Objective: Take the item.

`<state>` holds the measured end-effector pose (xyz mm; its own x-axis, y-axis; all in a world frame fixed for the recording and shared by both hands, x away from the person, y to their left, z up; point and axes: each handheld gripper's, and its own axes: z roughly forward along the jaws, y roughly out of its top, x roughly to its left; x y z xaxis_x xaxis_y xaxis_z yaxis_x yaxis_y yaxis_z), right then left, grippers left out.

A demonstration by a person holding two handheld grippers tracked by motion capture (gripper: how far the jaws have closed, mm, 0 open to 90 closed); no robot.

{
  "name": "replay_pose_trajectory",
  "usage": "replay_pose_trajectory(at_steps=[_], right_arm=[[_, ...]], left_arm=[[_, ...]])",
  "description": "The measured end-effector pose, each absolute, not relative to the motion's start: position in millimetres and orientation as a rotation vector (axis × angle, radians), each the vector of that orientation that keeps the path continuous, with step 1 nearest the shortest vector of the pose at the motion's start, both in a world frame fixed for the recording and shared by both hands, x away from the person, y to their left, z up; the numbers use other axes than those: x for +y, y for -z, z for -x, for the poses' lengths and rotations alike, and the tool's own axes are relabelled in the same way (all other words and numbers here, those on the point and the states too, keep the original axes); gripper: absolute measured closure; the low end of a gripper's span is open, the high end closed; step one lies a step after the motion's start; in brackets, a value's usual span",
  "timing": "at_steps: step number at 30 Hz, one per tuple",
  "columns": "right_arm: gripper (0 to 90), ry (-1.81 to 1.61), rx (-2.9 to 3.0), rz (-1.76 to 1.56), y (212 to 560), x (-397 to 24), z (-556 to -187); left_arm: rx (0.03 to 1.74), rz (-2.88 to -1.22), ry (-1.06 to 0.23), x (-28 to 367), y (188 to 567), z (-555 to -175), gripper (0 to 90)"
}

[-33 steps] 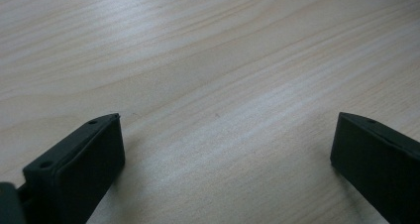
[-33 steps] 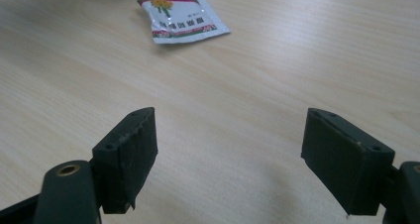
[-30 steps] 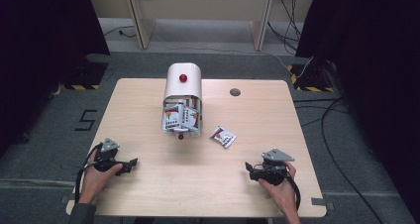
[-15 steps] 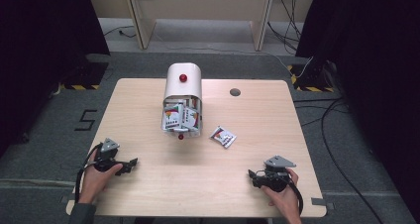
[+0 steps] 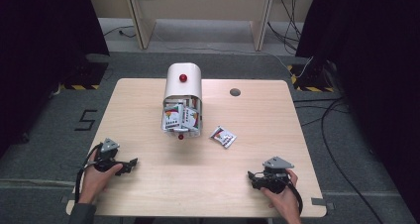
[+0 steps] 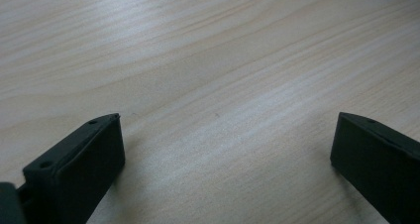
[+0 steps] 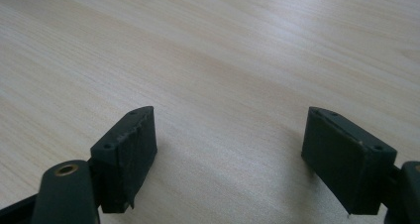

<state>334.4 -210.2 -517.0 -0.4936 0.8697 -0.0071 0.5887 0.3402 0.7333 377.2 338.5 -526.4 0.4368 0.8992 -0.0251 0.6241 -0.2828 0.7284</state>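
Near edge of the pale wood-grain tabletop: left gripper by the near-left corner, right gripper by the near-right corner, both black, each held by a hand low on the wood w/ jaws spread wide, nothing btwn them. Gripper views show matte, blocky jaws over bare wood. Broad open wood btwn the two. Farther in, right of centre, a small flat white printed packet lies alone. Just beyond, a white round-topped bin w/ red knob lies tipped over, mouth toward the near edge, printed packets inside. Near the far edge, a round grey grommet.
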Motion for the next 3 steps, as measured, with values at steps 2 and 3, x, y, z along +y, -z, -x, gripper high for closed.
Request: replay_pose_trajectory(at_steps=[2,3], right_arm=[[21.1,-0.959,2.211,-1.279,517.0,-210.3,-334.6],[21.0,-0.959,2.212,-1.279,517.1,-210.2,-334.6]], left_arm=[[1.277,-2.016,-0.522,338.5,526.4,-377.2,0.0],[1.277,-2.016,-0.522,338.5,526.4,-377.2,0.0]])
